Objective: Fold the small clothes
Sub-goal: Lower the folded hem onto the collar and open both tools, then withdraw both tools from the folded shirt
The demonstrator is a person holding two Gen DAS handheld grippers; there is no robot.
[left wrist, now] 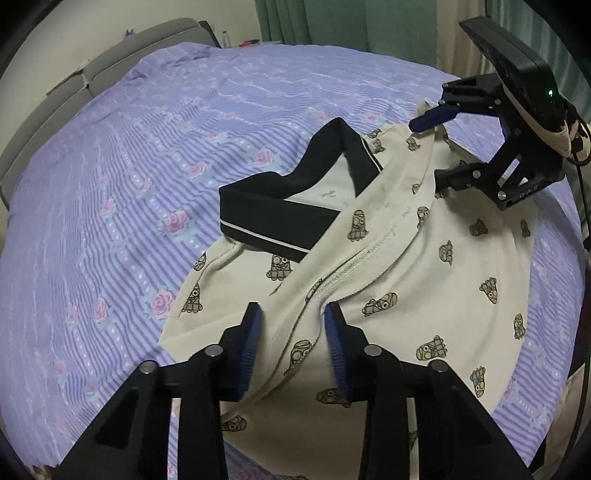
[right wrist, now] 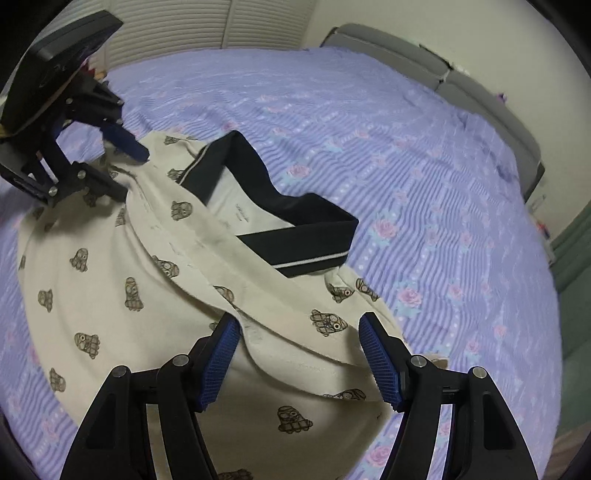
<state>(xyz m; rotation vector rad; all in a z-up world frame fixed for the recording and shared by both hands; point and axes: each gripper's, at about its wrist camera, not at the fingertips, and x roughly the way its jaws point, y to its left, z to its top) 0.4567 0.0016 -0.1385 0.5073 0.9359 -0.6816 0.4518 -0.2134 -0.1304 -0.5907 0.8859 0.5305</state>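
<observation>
A cream polo shirt (left wrist: 424,280) printed with small cartoon figures lies on the bed, its dark collar (left wrist: 280,218) with a white stripe standing up. My left gripper (left wrist: 293,317) points down at the shirt's near part, its blue pads on either side of a raised ridge of fabric, with a gap left between them. The right wrist view shows this gripper (right wrist: 127,171) at the far left edge of the shirt (right wrist: 110,295). My right gripper (right wrist: 299,328) is open wide over a folded-over hem, with cloth between its pads. From the left wrist it appears at upper right (left wrist: 434,151).
The bed has a purple striped sheet (left wrist: 110,221) with pink roses, wide and flat around the shirt. A grey padded headboard (right wrist: 461,85) runs along the far side. Green curtains (left wrist: 332,22) hang behind, and a white louvred door (right wrist: 184,26) stands opposite.
</observation>
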